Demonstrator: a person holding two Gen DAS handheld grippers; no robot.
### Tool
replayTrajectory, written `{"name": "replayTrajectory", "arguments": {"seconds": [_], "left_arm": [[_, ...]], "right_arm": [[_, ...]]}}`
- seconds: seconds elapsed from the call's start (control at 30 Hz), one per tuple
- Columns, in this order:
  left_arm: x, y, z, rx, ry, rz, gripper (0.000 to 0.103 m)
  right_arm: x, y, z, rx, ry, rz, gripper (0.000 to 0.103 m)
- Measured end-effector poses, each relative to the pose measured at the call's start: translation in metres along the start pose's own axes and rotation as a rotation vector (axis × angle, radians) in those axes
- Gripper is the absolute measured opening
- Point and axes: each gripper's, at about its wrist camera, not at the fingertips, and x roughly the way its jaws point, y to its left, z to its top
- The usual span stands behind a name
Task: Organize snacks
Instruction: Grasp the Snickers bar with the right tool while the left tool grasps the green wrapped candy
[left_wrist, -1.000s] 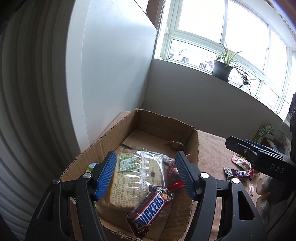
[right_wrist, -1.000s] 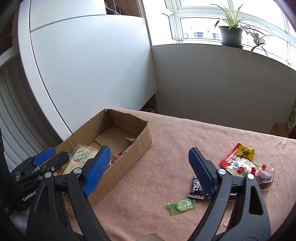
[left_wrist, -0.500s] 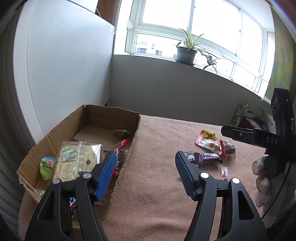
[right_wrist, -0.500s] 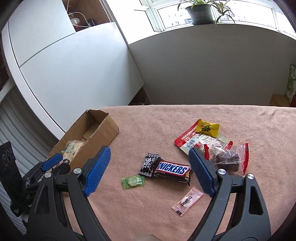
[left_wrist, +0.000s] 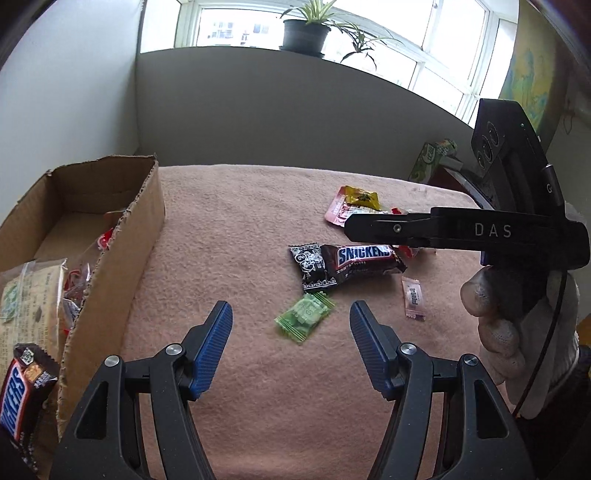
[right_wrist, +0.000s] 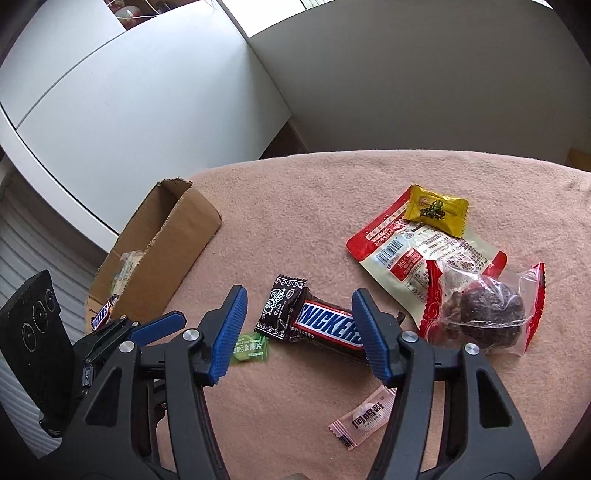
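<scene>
Right tool, jaws closing, straddles the brown Snickers bar at lower centre without pinching it; left tool stands spread, bottom centre, near the small green candy wrapper on the pink-clothed surface.

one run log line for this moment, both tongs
left tongs: open, over green candy | right tongs: closing around snickers bar | cardboard box: partly filled
</scene>
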Motion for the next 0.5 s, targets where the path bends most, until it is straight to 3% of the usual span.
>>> {"name": "replayTrajectory", "arguments": {"seconds": [0.17, 0.33, 0.43, 0.5], "left_arm": [[0.016, 0.003, 0.005, -0.016, 0.051, -0.028, 0.066], [0.03, -0.001, 0.007, 0.002, 0.105, -0.071, 0.066], [0.029, -0.01, 0.002, 0.05, 0.117, -0.085, 0.063], [0.026, -0.015, -0.003, 0.079, 0.119, -0.088, 0.057]], "right_arm": [[0.011, -0.012, 0.002, 0.017, 0.03, -0.03, 0.063], [0.004, -0.02, -0.001, 0.055, 0.047, 0.021, 0.063], [0.0, -0.021, -0.008, 0.062, 0.056, 0.039, 0.063], [-0.001, -0.02, -0.012, 0.063, 0.066, 0.048, 0.063]]}}
